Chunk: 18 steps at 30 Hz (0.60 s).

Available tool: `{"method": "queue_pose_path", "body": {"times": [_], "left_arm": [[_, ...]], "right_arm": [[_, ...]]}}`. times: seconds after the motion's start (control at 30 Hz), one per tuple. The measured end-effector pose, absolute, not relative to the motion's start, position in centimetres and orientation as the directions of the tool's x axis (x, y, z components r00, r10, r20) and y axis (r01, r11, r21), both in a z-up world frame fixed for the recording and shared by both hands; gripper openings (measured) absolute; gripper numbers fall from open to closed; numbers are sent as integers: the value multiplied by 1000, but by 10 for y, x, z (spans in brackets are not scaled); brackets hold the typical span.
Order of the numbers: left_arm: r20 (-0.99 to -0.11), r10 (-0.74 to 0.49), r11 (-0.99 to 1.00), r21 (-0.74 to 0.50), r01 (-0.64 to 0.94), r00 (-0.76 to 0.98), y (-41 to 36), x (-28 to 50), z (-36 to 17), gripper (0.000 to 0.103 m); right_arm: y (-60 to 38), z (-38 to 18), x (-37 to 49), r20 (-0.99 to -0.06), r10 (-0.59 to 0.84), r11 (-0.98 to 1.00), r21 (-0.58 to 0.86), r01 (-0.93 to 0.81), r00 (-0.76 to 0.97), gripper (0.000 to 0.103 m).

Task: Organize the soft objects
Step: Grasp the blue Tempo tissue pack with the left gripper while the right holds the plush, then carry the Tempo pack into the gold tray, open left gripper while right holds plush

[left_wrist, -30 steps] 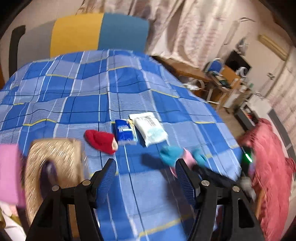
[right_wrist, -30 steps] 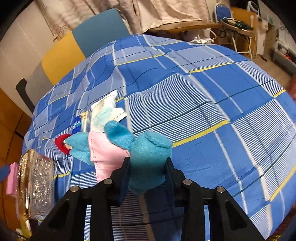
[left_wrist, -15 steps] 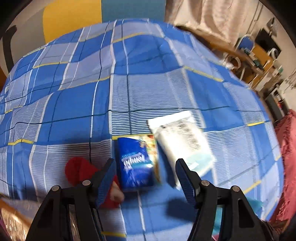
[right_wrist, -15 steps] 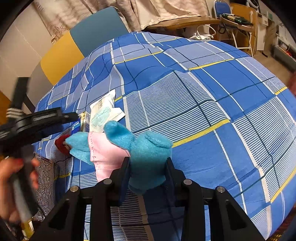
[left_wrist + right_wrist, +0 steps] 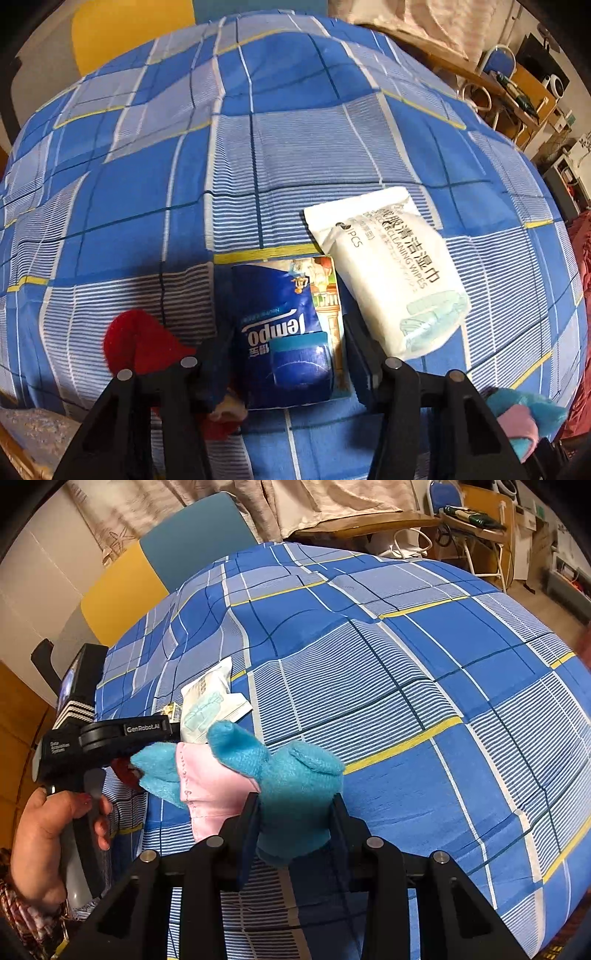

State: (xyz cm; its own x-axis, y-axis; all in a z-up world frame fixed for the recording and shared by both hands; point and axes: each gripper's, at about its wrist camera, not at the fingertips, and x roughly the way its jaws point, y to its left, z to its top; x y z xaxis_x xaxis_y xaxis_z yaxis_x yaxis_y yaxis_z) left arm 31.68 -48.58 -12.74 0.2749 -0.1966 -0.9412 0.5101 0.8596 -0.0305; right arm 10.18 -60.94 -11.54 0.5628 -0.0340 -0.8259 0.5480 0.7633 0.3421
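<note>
My left gripper (image 5: 286, 363) is closing around the blue tissue pack (image 5: 286, 332) on the bedspread (image 5: 295, 155), pads not yet pressing. It may snag the red toy (image 5: 140, 343) just beside (slippery wrapper too). My right gripper (image 5: 293, 823) clamps the teal plush (image 5: 295, 786).

L gripper (image 5: 288, 363) points steeply down, jaws closing w/ a blue tissue pack (image 5: 286, 328) between them, pads not seen pressing yet. L hand (image 5: 48, 845) wraps its handle. R gripper (image 5: 295, 823), angled down, is clamped on a teal-and-pink plush toy (image 5: 266, 775).
</note>
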Motion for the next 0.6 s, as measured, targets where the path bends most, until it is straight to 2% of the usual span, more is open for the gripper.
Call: {"method": "queue_pose_path", "body": {"times": [0.37,0.6], "left_arm": [[-889,-327,845,-122,520,322,-462,280,-71,54],[-838,-454,794,-226,565,303,-424,231,-27,54]], "right_arm": [[-608,-115,102,-822,-39,775,333,537,568,37],[-610,-116,97,-812,-39,764,351,541,583,37]]}}
